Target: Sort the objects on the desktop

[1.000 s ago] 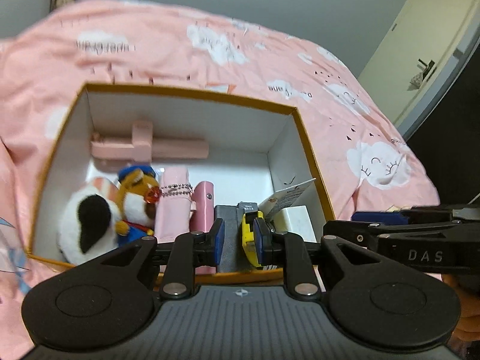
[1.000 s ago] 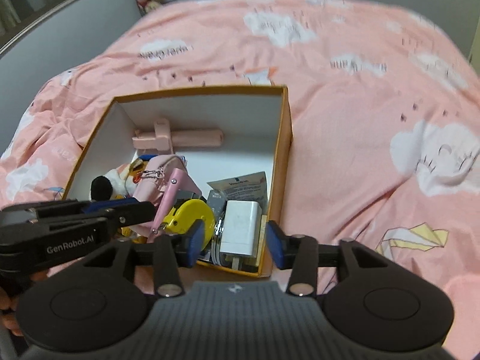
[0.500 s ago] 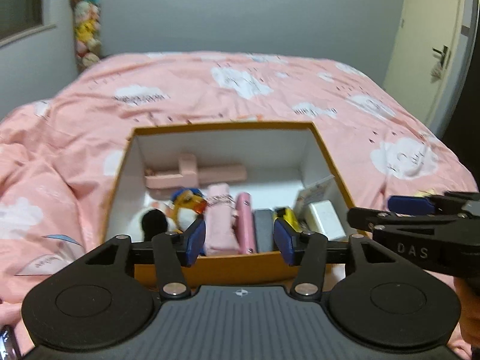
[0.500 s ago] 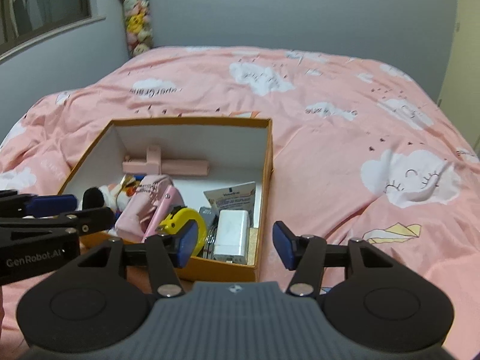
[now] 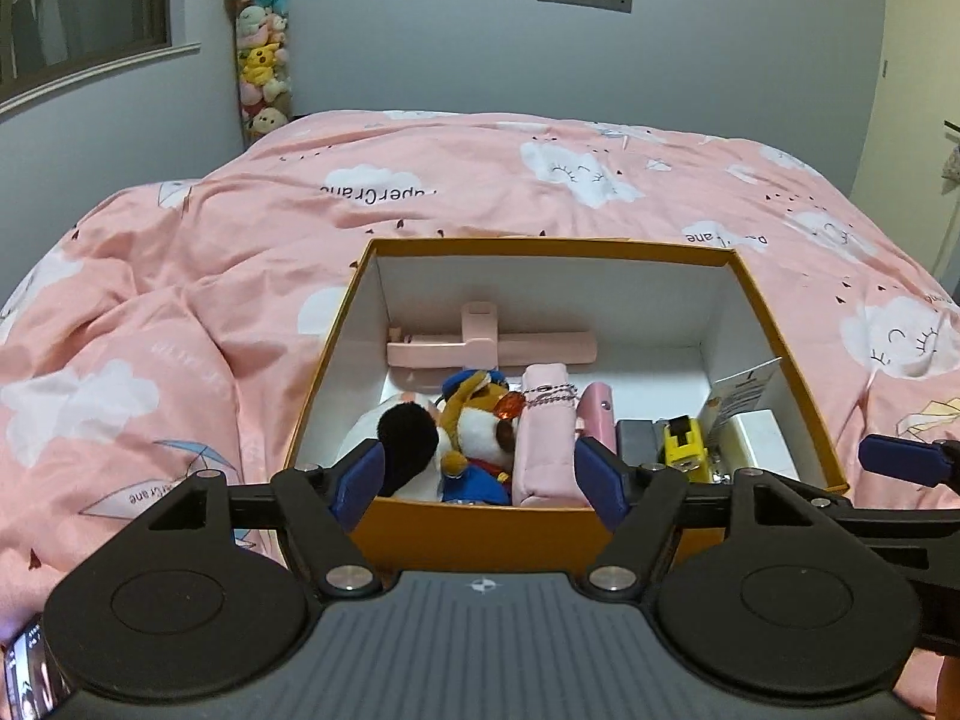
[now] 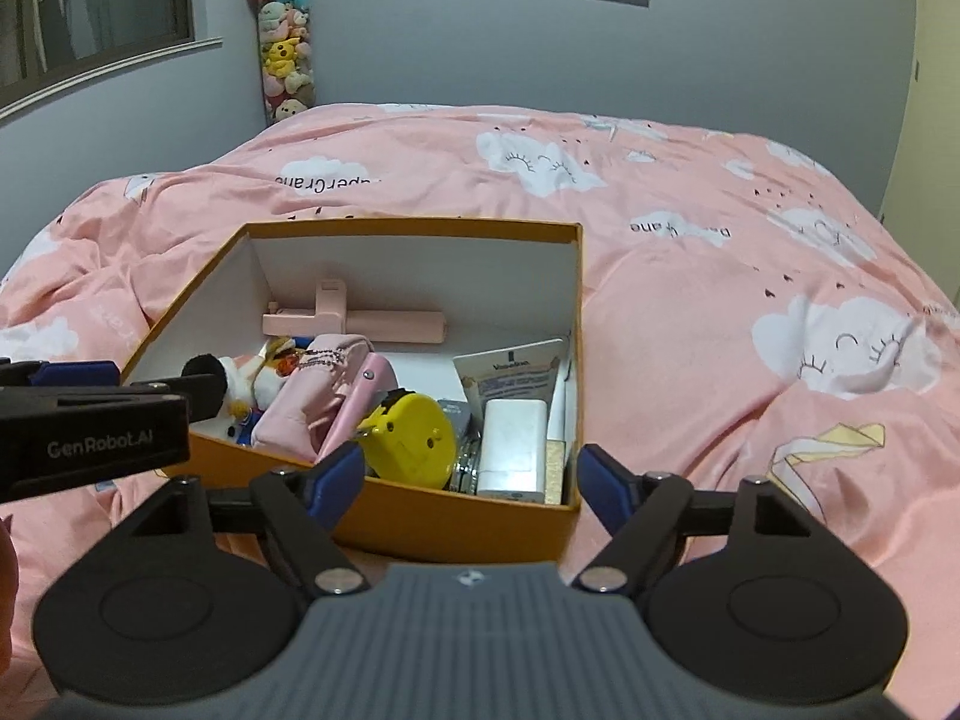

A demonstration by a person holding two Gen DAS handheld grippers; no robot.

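An orange box (image 5: 780,324) with white walls sits on the bed. It holds a plush toy (image 5: 474,438), a pink pouch (image 5: 546,438), a pink bar (image 5: 492,351), a yellow tape measure (image 5: 681,441) and a white charger (image 5: 759,444). My left gripper (image 5: 480,480) hovers just short of the box's near wall, its jaws opening, with nothing held between them. My right gripper (image 6: 469,480) hangs before the near right corner of the box (image 6: 576,300), its jaws also opening and empty. The tape measure (image 6: 411,441) and charger (image 6: 516,444) lie just beyond it.
A pink duvet with cloud print (image 5: 180,312) covers the whole bed around the box. A column of hanging plush toys (image 5: 264,60) is on the far wall beside a window. The left gripper's body (image 6: 90,420) crosses the right wrist view's left edge.
Both grippers have drawn back from the box and tilted upward, so the room wall shows. Both pairs of jaws have spread wide; the left stood narrow over the grey and yellow items before.
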